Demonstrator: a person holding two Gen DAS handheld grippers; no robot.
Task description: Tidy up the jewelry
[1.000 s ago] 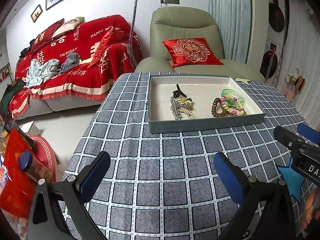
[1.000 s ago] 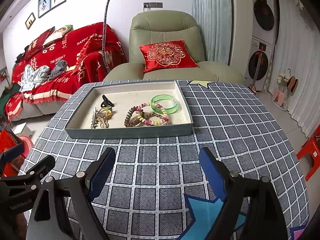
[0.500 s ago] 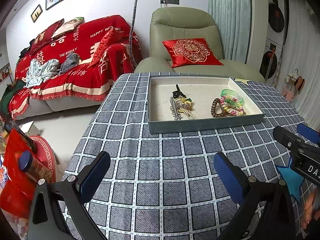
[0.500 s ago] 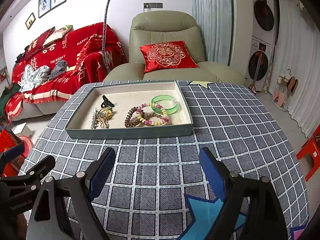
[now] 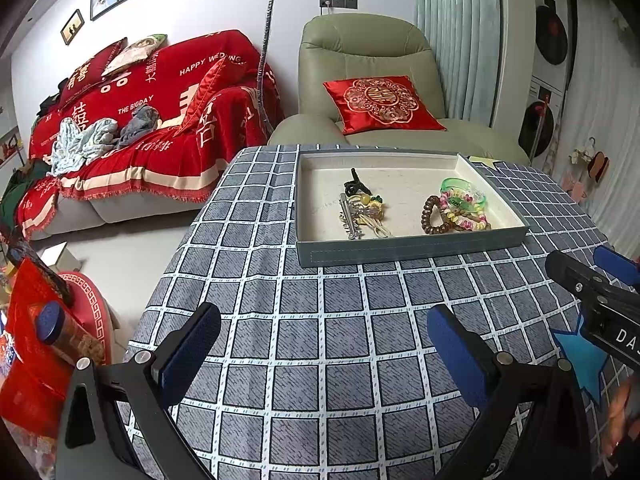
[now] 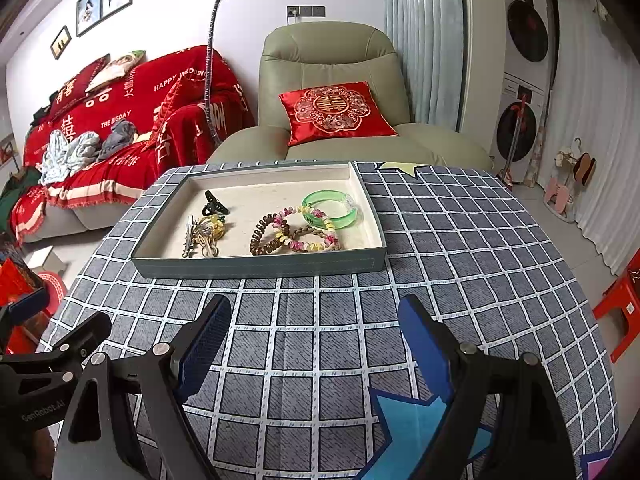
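Here the grey tray (image 6: 256,266) sits on the checked tablecloth (image 6: 320,360), and everything else is placed from it. Inside it, toward its left half, lie a black hair claw (image 6: 214,203) and just nearer a heap of metal hair clips (image 6: 202,234). In its right half a brown beaded bracelet (image 6: 266,240) overlaps a pink and yellow bead bracelet (image 6: 304,236), with a green bangle (image 6: 330,208) touching them on the far side. The right gripper (image 6: 314,346) hangs over the cloth on the near side of the tray, jaws spread wide, nothing between them. The left gripper (image 5: 324,350) is also on the tray's near side, further left, jaws wide apart and empty. Beyond the tray stands a green armchair (image 6: 328,60) bearing a red cushion (image 6: 334,110)
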